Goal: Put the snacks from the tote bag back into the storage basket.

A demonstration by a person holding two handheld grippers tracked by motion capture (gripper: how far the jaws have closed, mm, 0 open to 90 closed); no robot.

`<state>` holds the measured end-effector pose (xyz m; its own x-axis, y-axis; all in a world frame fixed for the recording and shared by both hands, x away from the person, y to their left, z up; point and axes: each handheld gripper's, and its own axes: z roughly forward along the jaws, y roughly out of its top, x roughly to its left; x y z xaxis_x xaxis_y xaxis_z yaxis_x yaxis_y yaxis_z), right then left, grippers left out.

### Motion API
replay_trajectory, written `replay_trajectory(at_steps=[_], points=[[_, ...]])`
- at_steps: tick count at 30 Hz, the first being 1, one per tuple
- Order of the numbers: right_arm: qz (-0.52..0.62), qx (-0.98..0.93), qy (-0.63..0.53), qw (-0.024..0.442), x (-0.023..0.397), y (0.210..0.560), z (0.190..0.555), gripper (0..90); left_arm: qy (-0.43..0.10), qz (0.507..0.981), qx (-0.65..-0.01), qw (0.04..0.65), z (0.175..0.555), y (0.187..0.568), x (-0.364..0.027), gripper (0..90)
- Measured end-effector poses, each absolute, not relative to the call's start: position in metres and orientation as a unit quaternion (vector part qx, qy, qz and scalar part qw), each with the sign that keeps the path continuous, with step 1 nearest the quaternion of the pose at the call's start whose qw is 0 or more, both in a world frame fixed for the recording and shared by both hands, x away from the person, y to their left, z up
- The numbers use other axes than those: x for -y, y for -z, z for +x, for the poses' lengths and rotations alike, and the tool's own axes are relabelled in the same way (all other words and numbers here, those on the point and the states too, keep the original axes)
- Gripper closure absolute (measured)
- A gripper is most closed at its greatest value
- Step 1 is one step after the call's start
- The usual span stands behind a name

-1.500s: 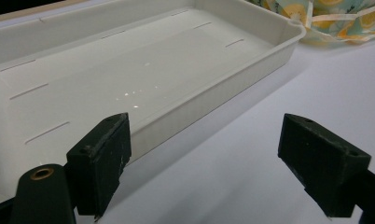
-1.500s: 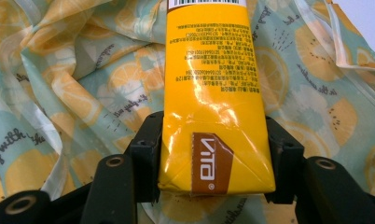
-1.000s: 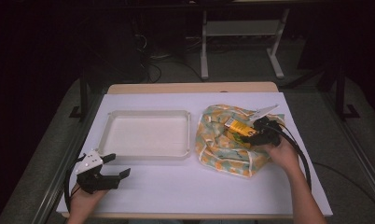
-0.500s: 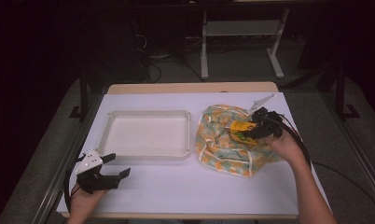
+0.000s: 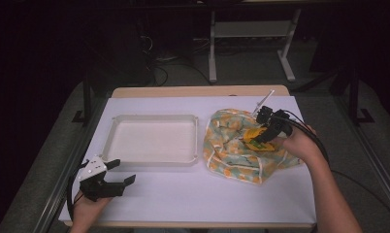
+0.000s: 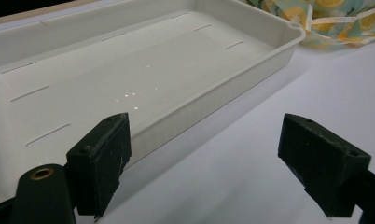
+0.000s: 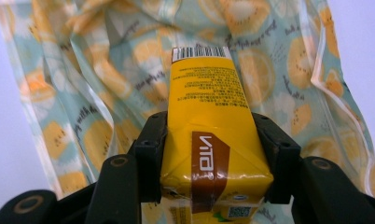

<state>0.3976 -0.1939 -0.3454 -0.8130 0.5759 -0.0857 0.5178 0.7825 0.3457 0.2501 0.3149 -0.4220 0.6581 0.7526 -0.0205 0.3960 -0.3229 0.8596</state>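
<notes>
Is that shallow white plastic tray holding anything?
Empty: the shallow white plastic tray shows a bare floor in the high and left gripper views.

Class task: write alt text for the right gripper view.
Two black jaws of the right gripper clamp a yellow drink carton from both sides. Behind it lies a crumpled lemon-print bag on a white table.

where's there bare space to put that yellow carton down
The white tray is bare inside. The table is also free along the near edge, between the left gripper and the patterned bag. It is crowded at the bag, where the right gripper holds the yellow carton.
</notes>
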Motion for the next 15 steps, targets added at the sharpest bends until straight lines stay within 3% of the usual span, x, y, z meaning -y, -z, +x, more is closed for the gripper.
replay_trajectory(at_steps=[15], points=[[0.286, -0.918, -0.247, 0.123, 0.17, 0.352, 0.416, 49.5, -0.194, 0.79, -0.364, 0.454, 0.25, 0.422, -0.314, 16.6]])
